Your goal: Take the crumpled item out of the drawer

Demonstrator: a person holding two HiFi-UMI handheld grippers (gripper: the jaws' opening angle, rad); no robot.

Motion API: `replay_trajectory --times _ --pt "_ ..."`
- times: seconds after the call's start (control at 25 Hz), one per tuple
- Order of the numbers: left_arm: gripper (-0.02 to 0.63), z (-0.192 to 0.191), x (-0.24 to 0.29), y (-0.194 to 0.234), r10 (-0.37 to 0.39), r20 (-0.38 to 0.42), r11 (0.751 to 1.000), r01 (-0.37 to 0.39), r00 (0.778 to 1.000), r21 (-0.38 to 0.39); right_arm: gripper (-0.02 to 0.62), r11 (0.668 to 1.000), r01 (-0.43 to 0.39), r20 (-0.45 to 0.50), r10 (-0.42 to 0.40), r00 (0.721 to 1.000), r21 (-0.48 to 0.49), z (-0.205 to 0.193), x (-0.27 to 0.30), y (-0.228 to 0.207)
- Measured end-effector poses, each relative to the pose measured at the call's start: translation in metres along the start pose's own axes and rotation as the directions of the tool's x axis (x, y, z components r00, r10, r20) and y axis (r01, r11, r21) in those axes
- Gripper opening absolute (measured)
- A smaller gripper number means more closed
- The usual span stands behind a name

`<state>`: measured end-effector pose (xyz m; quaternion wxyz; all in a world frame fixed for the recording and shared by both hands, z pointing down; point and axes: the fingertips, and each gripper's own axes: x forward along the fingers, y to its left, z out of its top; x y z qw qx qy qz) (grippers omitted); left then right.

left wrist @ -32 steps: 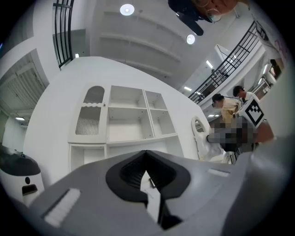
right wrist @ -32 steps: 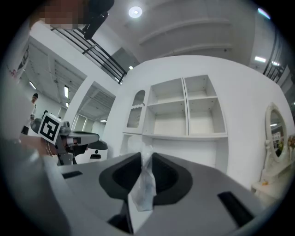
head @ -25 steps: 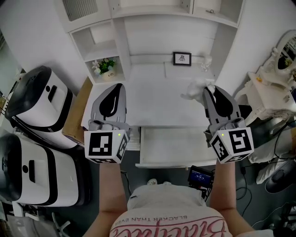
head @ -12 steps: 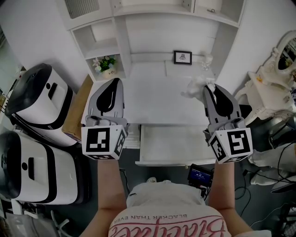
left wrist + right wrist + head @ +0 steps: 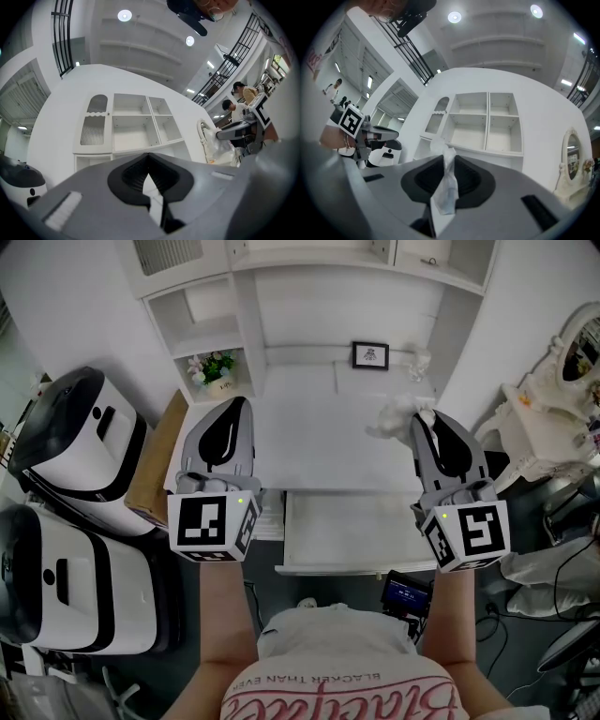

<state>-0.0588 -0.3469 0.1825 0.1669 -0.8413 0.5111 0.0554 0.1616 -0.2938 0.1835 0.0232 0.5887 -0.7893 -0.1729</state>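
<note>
A crumpled white item [image 5: 398, 416] hangs above the desk top [image 5: 309, 437], pinched at the tip of my right gripper [image 5: 424, 418]. In the right gripper view the crumpled item [image 5: 446, 185] is squeezed between the dark pads [image 5: 471, 180] of the right gripper [image 5: 445, 161] and sticks up past them. The white drawer [image 5: 347, 538] stands pulled out below the desk edge, between my two arms, and its inside looks bare. My left gripper [image 5: 239, 407] is held over the desk's left side. In its own view the left gripper [image 5: 150, 157] has its jaws together with nothing between them.
A small framed picture [image 5: 369, 356] leans at the back of the desk, and a potted plant [image 5: 212, 370] sits in the left shelf niche. Two large white cases [image 5: 70, 451] stand at the left. At the right is a white dresser [image 5: 548, 409]. A small device [image 5: 406, 594] sits below the drawer.
Almost nothing has changed. The left gripper has wobbled slightly, and the right one stays in place with the crumpled item still in its jaws.
</note>
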Motion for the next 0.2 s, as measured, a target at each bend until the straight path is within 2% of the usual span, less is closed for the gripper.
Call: replay_trajectory --times 0.2 --pt "0.009 -0.0027 -0.0004 0.0007 -0.001 -0.003 1.000 0.001 1.000 0.002 0.075 1.000 0.010 0.003 -0.010 1.000 0.002 -0.0028 -0.0003 -0.0002"
